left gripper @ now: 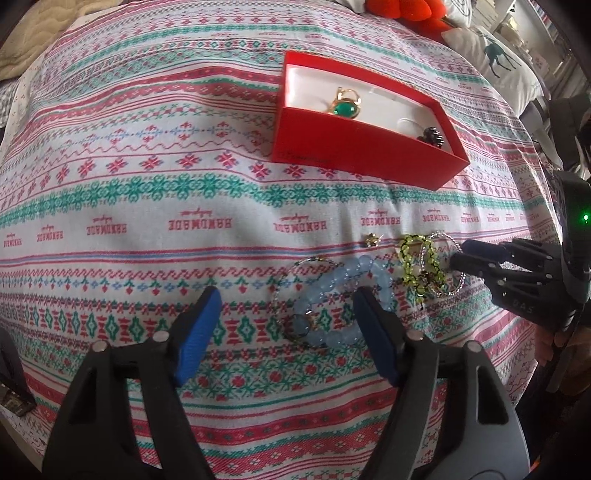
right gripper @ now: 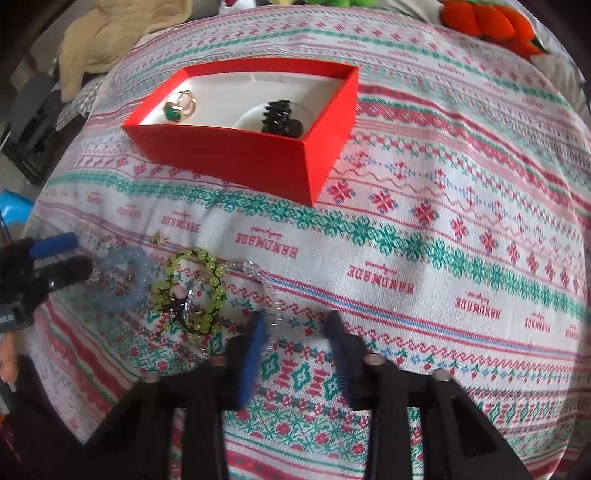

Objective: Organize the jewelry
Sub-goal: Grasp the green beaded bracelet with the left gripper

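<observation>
A red box [left gripper: 354, 147] [right gripper: 236, 155] with a white lining holds a gold ring with a green stone [left gripper: 345, 107] [right gripper: 177, 107] and a black beaded piece [left gripper: 432, 134] [right gripper: 280, 118]. On the cloth lie a pale blue bead bracelet [left gripper: 340, 299] [right gripper: 125, 273], a yellow-green bead bracelet [left gripper: 421, 266] [right gripper: 192, 288], a clear bead bracelet [left gripper: 447, 266] [right gripper: 266, 291] and a small gold star stud [left gripper: 371, 240] [right gripper: 157, 238]. My left gripper [left gripper: 286, 306] [right gripper: 70, 254] is open above the blue bracelet. My right gripper [right gripper: 297, 325] [left gripper: 461, 254] is open over the clear bracelet's end.
A patterned red, green and white cloth [left gripper: 147, 184] [right gripper: 443, 221] covers the surface. An orange plush toy [left gripper: 402, 11] [right gripper: 487, 26] and a deer-print pillow [left gripper: 498, 62] lie at the far edge. A beige blanket [right gripper: 110, 37] lies at the far left.
</observation>
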`<state>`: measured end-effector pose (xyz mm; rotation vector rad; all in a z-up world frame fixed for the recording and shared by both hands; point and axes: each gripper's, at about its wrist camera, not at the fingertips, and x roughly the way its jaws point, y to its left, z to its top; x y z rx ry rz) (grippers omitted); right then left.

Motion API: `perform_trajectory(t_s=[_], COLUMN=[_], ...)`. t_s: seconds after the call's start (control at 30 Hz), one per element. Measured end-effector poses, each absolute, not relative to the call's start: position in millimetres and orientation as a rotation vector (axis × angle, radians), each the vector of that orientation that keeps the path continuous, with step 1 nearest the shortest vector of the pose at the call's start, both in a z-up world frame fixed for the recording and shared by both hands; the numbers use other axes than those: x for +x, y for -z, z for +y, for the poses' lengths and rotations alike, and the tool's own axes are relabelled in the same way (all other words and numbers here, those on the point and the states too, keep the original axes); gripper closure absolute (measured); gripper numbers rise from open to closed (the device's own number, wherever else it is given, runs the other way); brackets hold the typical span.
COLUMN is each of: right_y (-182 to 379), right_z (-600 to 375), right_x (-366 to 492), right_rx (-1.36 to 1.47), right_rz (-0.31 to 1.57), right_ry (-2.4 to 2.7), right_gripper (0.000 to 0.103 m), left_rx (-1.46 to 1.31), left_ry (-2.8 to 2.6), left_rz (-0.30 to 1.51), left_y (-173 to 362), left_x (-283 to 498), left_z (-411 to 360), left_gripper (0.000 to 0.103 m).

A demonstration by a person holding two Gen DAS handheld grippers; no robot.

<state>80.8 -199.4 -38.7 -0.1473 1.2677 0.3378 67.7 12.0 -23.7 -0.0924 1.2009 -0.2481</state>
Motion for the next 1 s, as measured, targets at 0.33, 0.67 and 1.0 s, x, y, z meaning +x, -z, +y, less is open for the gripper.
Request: perform_trajectory(t_s=[0.33, 0.67, 1.0], right_y=[33, 27, 19], right_z=[-201, -235, -264], right_x=[79, 77, 74], right_rx=[-0.142, -0.117, -0.109], right_rz=[1.255, 1.243, 1.236], right_ry=[-0.324, -0.286, -0.274], right_gripper=[0.097, 0.097, 0.097], left_rx=[-0.055, 0.053, 0.13], left_ry=[0.397, 0.485, 0.455], left_rz=[1.164, 1.23, 1.203], left_y=[22, 42, 43], left_x=[88, 100, 104], left_z=[-45, -93, -111], left_gripper=[0.068, 0.071, 0.097])
